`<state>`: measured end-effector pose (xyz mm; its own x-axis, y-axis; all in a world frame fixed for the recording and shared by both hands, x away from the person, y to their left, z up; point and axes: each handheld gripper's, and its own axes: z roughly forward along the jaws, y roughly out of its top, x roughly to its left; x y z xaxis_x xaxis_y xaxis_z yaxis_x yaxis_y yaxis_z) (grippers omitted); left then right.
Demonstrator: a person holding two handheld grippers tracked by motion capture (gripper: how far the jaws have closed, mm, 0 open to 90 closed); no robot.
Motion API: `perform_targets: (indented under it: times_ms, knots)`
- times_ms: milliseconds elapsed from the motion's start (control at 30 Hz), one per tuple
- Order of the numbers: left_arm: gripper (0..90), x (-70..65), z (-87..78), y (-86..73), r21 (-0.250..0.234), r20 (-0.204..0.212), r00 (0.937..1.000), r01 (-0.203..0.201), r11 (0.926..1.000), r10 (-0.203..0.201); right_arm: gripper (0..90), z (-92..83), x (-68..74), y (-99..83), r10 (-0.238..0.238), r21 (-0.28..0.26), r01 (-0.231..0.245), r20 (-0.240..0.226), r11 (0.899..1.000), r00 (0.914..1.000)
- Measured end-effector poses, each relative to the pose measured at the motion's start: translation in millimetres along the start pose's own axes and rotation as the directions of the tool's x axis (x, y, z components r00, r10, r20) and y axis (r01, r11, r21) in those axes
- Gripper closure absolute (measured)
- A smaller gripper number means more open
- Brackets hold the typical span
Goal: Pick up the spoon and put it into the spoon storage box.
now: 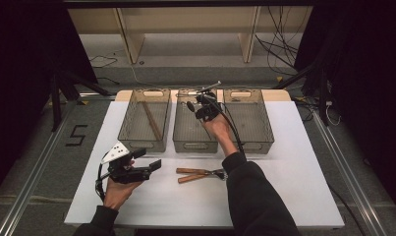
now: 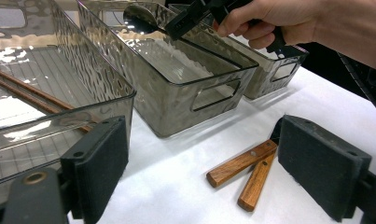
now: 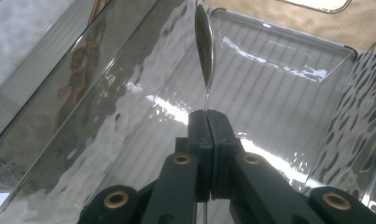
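The right gripper (image 3: 207, 116) clenched a shiny metal spoon (image 3: 205, 46) over the middle clear plastic bin (image 1: 195, 145); releasing it seemed next, while the left gripper (image 1: 147, 160) stood released

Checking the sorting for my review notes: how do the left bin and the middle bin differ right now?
The left bin has wooden sticks lying on its floor; the middle bin has nothing on its floor. The right tool, shut on a spoon, hangs over the middle bin; no tool is over the left bin. Both are see-through, smoky bins with cut-out handles.
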<state>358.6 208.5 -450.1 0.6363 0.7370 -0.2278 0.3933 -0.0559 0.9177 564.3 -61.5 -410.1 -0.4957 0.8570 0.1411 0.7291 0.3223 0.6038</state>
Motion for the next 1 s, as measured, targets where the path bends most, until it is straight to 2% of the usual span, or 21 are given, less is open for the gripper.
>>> perform_targets:
  times_ms: [267,300,367,433,533,733,1000]
  knots:
    - [15.9,-0.4,-0.1,-0.1,-0.001,0.003,1.0000,0.000,1.0000,0.000,89.2,4.8,1.6,-1.6,-0.008,0.011,0.008,-0.003,1.000,1.0000]
    - [15.9,-0.3,-0.1,-0.2,-0.001,0.003,1.0000,0.000,1.0000,0.000,85.5,4.6,1.5,-1.6,-0.008,0.010,0.008,-0.004,1.000,1.0000]
    - [15.9,-0.1,-0.3,-0.3,0.000,0.003,1.0000,0.000,1.0000,0.000,68.5,1.4,1.3,-0.5,0.001,-0.009,-0.001,-0.015,1.000,0.9999]
    - [15.9,-0.2,0.0,-0.5,0.000,0.002,1.0000,0.002,1.0000,-0.002,59.6,-4.6,1.0,0.8,0.010,-0.028,-0.010,-0.033,1.000,0.9994]
    - [15.9,-0.6,0.5,-0.4,0.003,0.000,1.0000,0.000,1.0000,0.000,54.1,-13.4,-0.7,1.8,0.006,-0.047,-0.008,-0.059,0.999,0.9983]
    - [15.8,-0.8,1.1,-0.3,0.006,0.000,1.0000,-0.004,1.0000,0.004,46.4,-32.1,-0.6,-0.3,-0.015,-0.092,0.008,-0.080,0.996,0.9967]
    - [15.8,-0.6,0.9,-0.4,0.008,-0.002,1.0000,-0.003,1.0000,0.003,36.5,-57.1,5.8,-11.8,-0.073,-0.147,0.052,-0.135,0.988,0.9882]
